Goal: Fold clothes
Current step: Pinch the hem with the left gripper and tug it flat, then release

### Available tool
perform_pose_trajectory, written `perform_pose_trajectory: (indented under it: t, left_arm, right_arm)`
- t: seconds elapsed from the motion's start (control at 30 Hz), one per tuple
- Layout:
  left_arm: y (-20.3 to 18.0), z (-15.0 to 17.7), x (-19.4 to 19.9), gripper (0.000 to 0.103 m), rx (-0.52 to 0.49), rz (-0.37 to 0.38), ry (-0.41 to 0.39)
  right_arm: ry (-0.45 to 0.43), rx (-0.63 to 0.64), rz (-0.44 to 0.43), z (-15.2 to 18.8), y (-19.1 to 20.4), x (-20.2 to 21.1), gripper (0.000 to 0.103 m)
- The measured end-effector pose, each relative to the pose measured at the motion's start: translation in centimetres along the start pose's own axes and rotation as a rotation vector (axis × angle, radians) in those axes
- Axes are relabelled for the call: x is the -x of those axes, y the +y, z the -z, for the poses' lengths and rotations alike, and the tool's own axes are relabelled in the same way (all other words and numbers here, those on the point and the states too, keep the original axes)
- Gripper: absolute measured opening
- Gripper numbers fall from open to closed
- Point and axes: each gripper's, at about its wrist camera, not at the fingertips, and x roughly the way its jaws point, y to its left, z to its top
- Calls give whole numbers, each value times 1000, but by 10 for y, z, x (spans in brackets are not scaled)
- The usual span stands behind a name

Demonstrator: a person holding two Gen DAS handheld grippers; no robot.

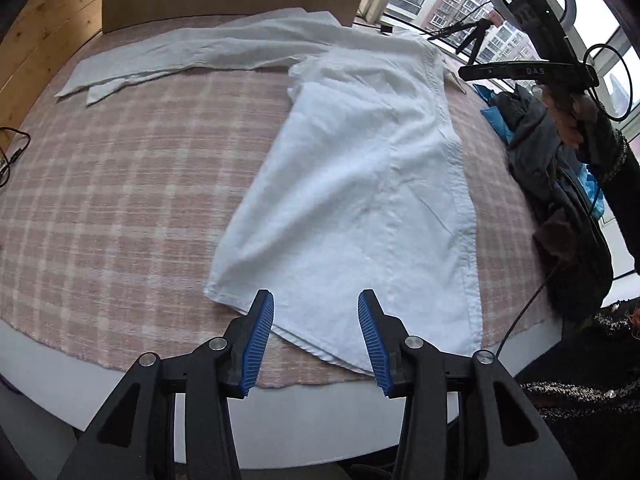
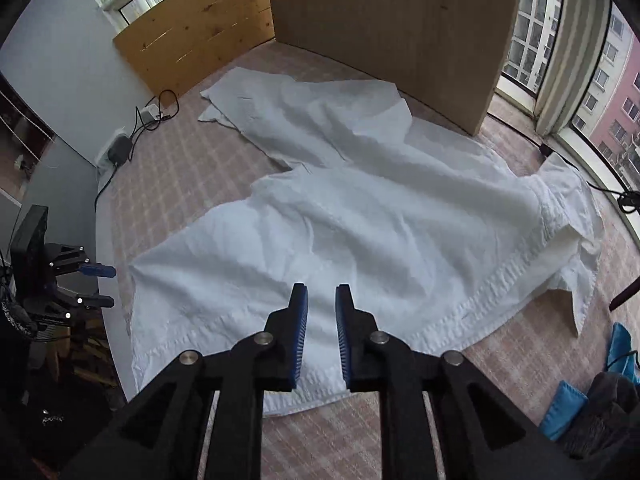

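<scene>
— Shirt (image 1: 352, 184) lies on the checked cloth (image 1: 120, 200), body doubled lengthwise, one sleeve (image 1: 192, 54) stretched out.
— Grippers?
— My left gripper (image 1: 316, 336) gapes wide at the hem, empty; right gripper (image 2: 322, 332) narrowly parted, empty. Sleeve and crosswise folds remain, I'd judge.

White shirt (image 1: 360, 184) beyond parted tongs (image 1: 316, 300)

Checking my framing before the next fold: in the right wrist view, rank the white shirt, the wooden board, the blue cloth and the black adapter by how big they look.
1. white shirt, fills most of the view
2. wooden board
3. blue cloth, partly cut off by the edge and near the camera, so unsure
4. black adapter, smallest but far off
</scene>
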Motion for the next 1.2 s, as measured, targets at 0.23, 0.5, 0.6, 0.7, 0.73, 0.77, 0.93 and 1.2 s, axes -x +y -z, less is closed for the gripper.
perform_pose_trajectory:
  t: [0.23,0.5,0.6,0.7,0.73,0.77,0.93,1.2]
  left_arm:
    - [59,-8,1,54,38,-45,-22]
    - [78,-8,-3,5,-6,30,3]
    - [72,0,12,4,-13,125,-31]
    - [77,3,14,5,-7,129,-38]
    - [79,3,15,5,-5,127,-39]
    - [84,3,12,5,6,134,-33]
    - [93,-10,-5,5,34,147,-5]
    - [97,-30,1,20,-34,162,31]
  right_arm:
    - [77,-48,-45,-87,41,-72,41]
    - [193,-148,103,-111,36,-145,40]
    - [165,-157,267,-103,17,-148,40]
    - [133,-228,216,-93,8,-142,41]
    - [112,-238,211,-91,11,-136,40]
    - [90,-228,203,-87,20,-127,39]
    - [10,-135,82,-47,88,-102,39]
    - [143,-8,201,5,149,-120,38]
